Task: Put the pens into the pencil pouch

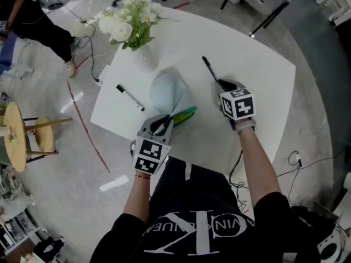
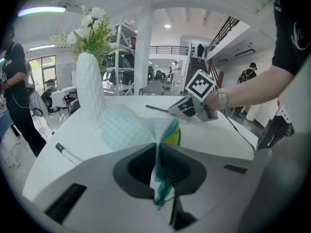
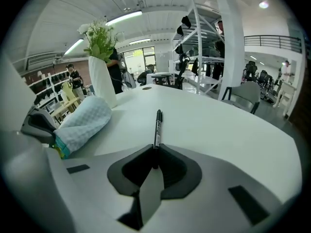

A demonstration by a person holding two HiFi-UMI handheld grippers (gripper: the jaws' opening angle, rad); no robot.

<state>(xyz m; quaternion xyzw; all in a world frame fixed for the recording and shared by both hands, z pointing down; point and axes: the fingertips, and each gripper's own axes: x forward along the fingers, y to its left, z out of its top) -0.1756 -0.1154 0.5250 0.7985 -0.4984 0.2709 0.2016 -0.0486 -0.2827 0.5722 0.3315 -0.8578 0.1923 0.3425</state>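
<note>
A pale blue checked pencil pouch (image 1: 169,91) lies mid-table, its teal and yellow mouth (image 1: 185,114) turned toward me. My left gripper (image 1: 160,126) is shut on the pouch's teal edge (image 2: 163,176). A black pen (image 1: 209,68) lies to the right of the pouch, and my right gripper (image 1: 224,86) is shut on its near end. In the right gripper view the pen (image 3: 157,126) runs straight out from the closed jaws and rests on the table. A second pen, white with a black cap (image 1: 130,97), lies loose to the left of the pouch.
A white vase (image 1: 145,57) with white flowers stands just behind the pouch. The table's left edge (image 1: 101,95) is close to the white pen. A person stands on the floor at far left (image 1: 38,23). Cables trail on the floor at right.
</note>
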